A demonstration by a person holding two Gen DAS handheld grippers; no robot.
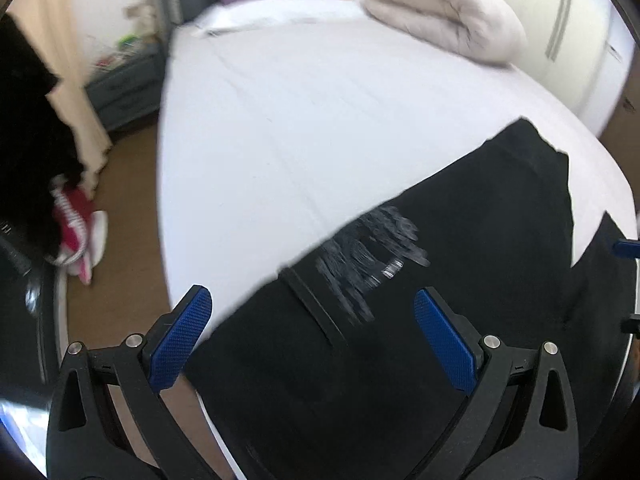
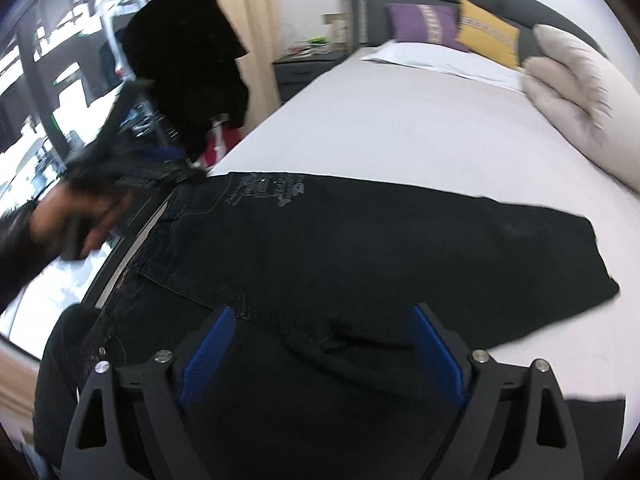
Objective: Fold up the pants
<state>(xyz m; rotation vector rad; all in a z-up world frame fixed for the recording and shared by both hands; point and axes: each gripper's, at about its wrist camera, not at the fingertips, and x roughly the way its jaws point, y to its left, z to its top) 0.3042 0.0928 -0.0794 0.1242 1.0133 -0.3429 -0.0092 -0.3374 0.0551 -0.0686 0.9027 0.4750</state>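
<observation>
Left hand-held gripper (image 1: pixel 316 328) is hovering over the waist end of the pants (image 1: pixel 460 240), its blue pads (image 1: pixel 182 338) standing wide apart with nothing between them. Right hand-held gripper (image 2: pixel 320 356) is likewise hanging above the black cloth with its pads (image 2: pixel 208 356) spread and gripping nothing. In the right wrist view the left hand-held gripper is showing at the left edge of the garment as a motion-blurred dark shape, so whether it is touching the fabric there cannot be told. The pants (image 2: pixel 360 248) are lying flat on the bed (image 1: pixel 300 120), across its near end, with the printed back pocket (image 1: pixel 372 256) facing up and the waistband end overhanging the near-left edge. One leg is stretching out toward the right side of the bed; whether the second leg is lying under it or beside it is unclear, though a separate dark flap is showing at the far right of the left wrist view. Judgement: the garment is looking spread and roughly smoothed, possibly already halved leg on leg, but no crosswise fold is visible, so most of the folding appears still to be done. Farther off, a rolled duvet (image 2: pixel 580 96), a purple cushion (image 2: pixel 424 24) and a yellow cushion (image 2: pixel 488 36) are sitting at the head of the bed.
</observation>
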